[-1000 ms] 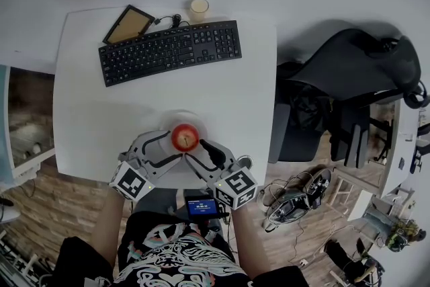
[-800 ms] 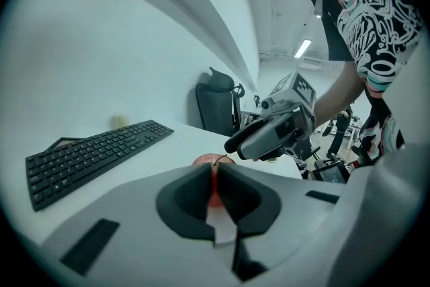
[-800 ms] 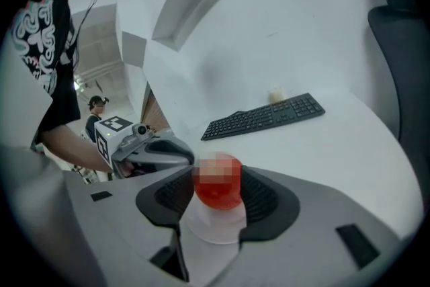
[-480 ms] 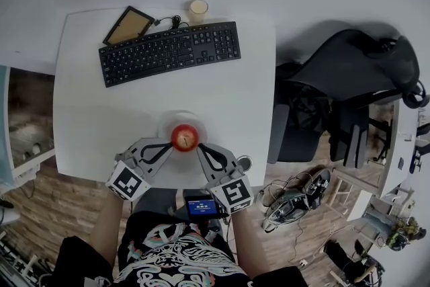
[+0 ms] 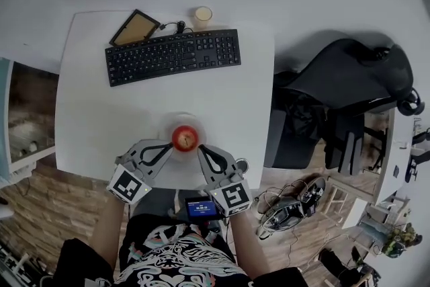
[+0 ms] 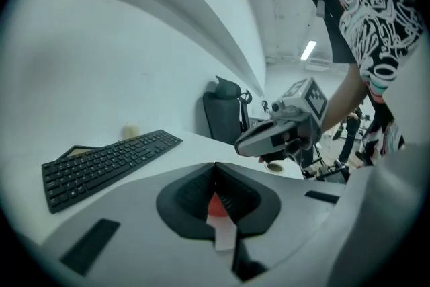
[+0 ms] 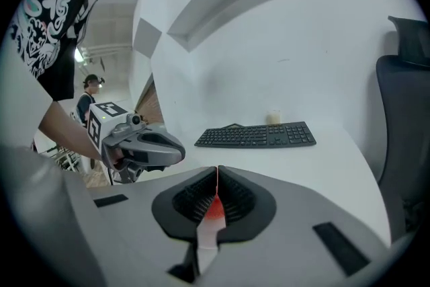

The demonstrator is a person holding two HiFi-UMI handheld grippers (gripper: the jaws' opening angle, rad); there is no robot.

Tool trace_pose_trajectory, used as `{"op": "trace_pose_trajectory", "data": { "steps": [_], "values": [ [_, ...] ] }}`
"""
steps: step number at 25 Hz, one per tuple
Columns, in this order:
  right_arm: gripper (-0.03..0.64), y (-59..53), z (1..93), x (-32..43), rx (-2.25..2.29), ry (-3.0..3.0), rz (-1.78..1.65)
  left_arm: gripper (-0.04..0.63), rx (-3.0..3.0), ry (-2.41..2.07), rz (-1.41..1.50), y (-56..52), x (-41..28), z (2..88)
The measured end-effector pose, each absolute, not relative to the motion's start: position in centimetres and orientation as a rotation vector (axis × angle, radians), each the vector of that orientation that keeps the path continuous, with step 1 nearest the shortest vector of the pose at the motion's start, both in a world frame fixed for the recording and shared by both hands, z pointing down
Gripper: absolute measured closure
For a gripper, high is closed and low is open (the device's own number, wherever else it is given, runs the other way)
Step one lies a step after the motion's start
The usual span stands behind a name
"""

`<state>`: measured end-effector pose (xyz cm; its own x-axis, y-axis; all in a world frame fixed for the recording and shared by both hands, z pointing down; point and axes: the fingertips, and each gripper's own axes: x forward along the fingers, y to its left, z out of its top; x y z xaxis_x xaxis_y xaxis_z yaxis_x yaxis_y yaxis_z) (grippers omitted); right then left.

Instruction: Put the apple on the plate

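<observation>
Red apple [image 5: 185,138] sitting in the middle of the white plate [image 5: 176,119], close to the front edge of the white table [image 5: 94,111].

At the plate's near-left edge, left gripper [image 5: 170,148]: jaws pressed fully together, nothing held, only a sliver of apple red showing beyond the tips. At the plate's near-right edge, right gripper [image 5: 199,150]: likewise closed tight and empty, tips close to the apple but apart from it.

On each gripper's cube, black-and-white square markers.

Nearer than the plate, at the person's waist, a small screen [image 5: 201,208] lit blue, its figures too small to read.

Beyond the plate, a black keyboard [image 5: 173,55], key legends too small to read. Further beyond the plate, past the keyboard, a pale cup [image 5: 203,15] and a flat dark-framed panel [image 5: 136,27].
</observation>
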<state>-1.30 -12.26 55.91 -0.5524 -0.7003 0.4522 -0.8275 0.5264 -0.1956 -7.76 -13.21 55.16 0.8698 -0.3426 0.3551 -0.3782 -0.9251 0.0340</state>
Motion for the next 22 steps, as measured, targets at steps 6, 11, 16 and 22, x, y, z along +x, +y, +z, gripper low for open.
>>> {"op": "trace_pose_trajectory", "data": {
  "steps": [6, 11, 16, 22],
  "values": [
    [0.588, -12.2, 52.7, -0.7, 1.334, -2.49, 0.413, 0.58, 2.982, -0.746, 0.369, -14.0, -8.2, 51.1],
    [0.588, -11.4, 50.4, 0.0, 1.38, -2.5, 0.368, 0.58, 2.988, -0.885, 0.3, -13.5, -8.9, 48.3],
    [0.588, -10.7, 48.9, 1.7, 1.487, -2.457, 0.314, 0.58, 2.943, -1.032, 0.254, -13.0, -9.4, 46.5],
    [0.588, -9.4, 46.7, 2.5, 1.537, -2.436, 0.281, 0.58, 2.896, -1.177, 0.218, -12.1, -10.2, 44.5]
  ]
}}
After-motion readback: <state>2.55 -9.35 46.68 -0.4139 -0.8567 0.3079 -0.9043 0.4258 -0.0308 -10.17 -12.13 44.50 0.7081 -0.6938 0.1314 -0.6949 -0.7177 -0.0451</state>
